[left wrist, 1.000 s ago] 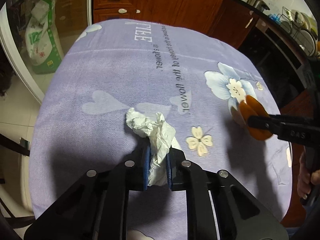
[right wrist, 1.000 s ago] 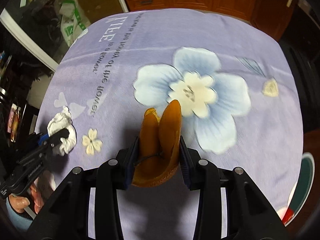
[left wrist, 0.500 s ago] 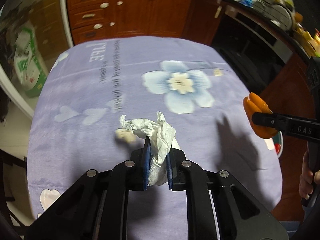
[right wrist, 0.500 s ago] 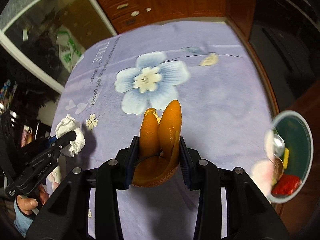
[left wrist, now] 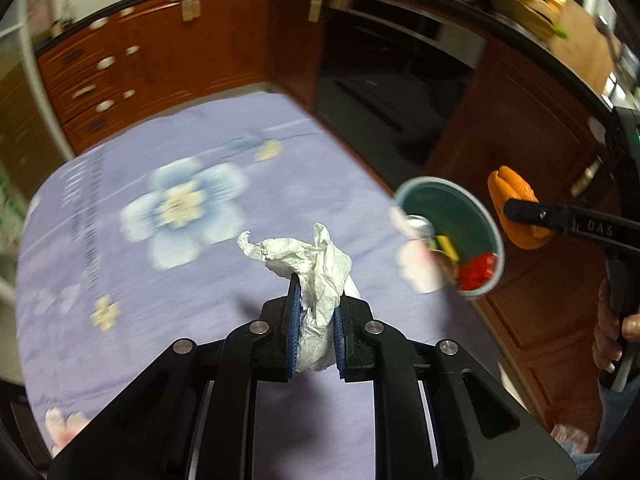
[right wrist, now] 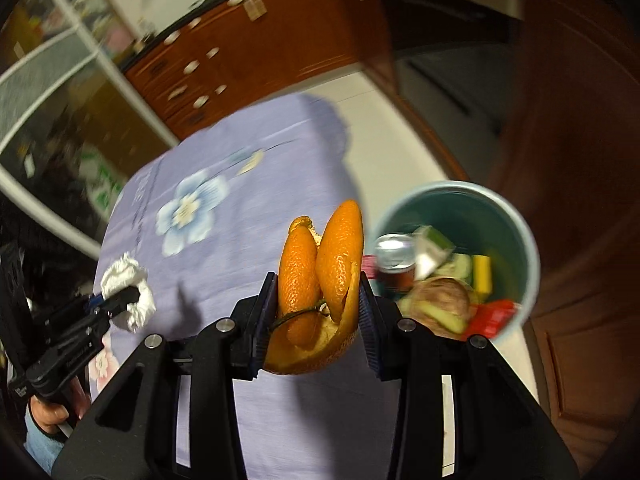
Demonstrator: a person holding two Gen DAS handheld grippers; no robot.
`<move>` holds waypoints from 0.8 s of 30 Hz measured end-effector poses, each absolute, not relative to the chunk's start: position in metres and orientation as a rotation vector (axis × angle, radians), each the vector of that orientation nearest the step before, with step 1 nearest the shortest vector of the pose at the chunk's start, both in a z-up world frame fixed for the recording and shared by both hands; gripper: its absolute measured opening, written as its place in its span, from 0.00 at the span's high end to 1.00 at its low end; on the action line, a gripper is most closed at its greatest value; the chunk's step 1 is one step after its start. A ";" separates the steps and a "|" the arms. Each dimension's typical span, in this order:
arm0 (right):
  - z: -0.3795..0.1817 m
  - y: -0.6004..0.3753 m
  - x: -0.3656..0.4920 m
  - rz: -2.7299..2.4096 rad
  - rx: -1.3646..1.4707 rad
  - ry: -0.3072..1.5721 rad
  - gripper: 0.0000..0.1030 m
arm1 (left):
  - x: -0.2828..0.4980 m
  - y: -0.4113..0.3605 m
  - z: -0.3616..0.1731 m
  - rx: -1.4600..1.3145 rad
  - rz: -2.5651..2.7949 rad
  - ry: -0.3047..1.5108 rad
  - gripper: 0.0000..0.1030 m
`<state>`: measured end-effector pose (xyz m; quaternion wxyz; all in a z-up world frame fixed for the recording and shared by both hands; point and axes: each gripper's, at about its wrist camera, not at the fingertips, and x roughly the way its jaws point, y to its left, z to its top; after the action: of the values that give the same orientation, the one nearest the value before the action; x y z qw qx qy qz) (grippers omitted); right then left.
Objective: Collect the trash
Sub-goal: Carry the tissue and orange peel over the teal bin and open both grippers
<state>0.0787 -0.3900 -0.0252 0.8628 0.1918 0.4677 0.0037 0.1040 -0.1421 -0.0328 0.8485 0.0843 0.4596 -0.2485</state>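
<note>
My left gripper (left wrist: 316, 304) is shut on a crumpled white tissue (left wrist: 316, 264), held above the lilac flowered tablecloth (left wrist: 168, 264). In the right wrist view my right gripper (right wrist: 318, 300) is shut on a curled orange peel (right wrist: 320, 272). A round teal trash bin (right wrist: 516, 216) stands just off the table's right edge, to the right of the peel. It holds a can, wrappers and food scraps. The left wrist view shows the same bin (left wrist: 486, 220) at right, with the orange peel (left wrist: 514, 196) held beyond its rim. The right wrist view shows the tissue (right wrist: 128, 284) at far left.
Brown wooden cabinets (left wrist: 160, 68) with drawers line the far side, and a dark oven front (left wrist: 384, 92) stands at the right. Pale floor (right wrist: 380, 120) shows past the table's far corner. A hand (left wrist: 612, 328) grips the right tool's handle.
Both grippers have swung to the right across the table with their loads and rolled. The bin has come into both views and now sits close to the orange peel.
</note>
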 end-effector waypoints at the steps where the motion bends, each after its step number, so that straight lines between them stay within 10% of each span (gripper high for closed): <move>1: -0.028 -0.407 0.073 -0.020 0.424 0.975 0.64 | 0.104 -0.158 -0.035 0.194 -0.544 0.974 0.85; 21: -0.099 -0.523 0.052 -0.158 0.607 1.096 0.64 | 0.114 -0.359 -0.119 0.369 -0.802 1.170 0.82; 24: -0.104 -0.527 0.055 -0.159 0.614 1.109 0.64 | 0.118 -0.368 -0.123 0.380 -0.782 1.169 0.46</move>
<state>0.0549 -0.5270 -0.1037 0.8028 0.2866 0.5176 -0.0740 0.1179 -0.3682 -0.1227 0.7462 0.1737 0.5343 -0.3572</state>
